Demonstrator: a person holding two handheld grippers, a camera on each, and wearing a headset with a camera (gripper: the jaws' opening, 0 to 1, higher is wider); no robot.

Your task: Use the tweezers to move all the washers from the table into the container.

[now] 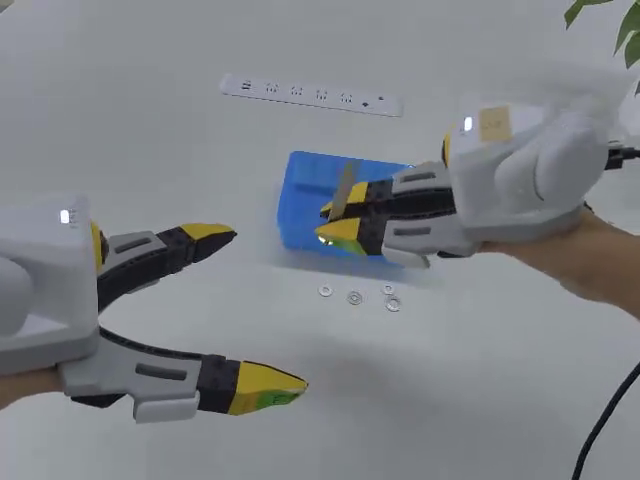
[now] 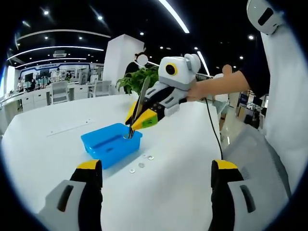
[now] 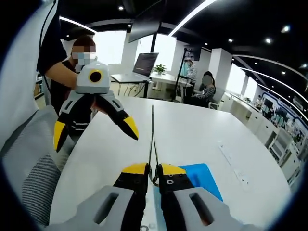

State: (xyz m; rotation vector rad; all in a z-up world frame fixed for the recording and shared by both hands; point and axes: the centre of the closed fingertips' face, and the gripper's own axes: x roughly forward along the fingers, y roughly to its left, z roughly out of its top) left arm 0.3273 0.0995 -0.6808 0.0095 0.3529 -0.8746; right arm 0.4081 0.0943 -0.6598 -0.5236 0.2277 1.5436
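My right gripper (image 1: 335,222) is shut on a pair of thin metal tweezers (image 1: 346,188), held over the blue container (image 1: 300,195). In the left gripper view the tweezers (image 2: 139,103) slant down from the right gripper (image 2: 143,118), and their lower tip reaches into the container (image 2: 108,144). Several small washers (image 1: 354,297) lie on the white table just in front of the container, also seen as washers (image 2: 141,165). My left gripper (image 1: 250,310) hovers wide open at the near left, holding nothing. In the right gripper view the tweezers (image 3: 153,139) stand between my shut fingers (image 3: 136,169).
A white power strip (image 1: 310,95) lies on the table beyond the container. A plant (image 1: 615,20) shows at the far right corner, and a black cable (image 1: 600,430) runs along the right edge. People sit at desks in the background.
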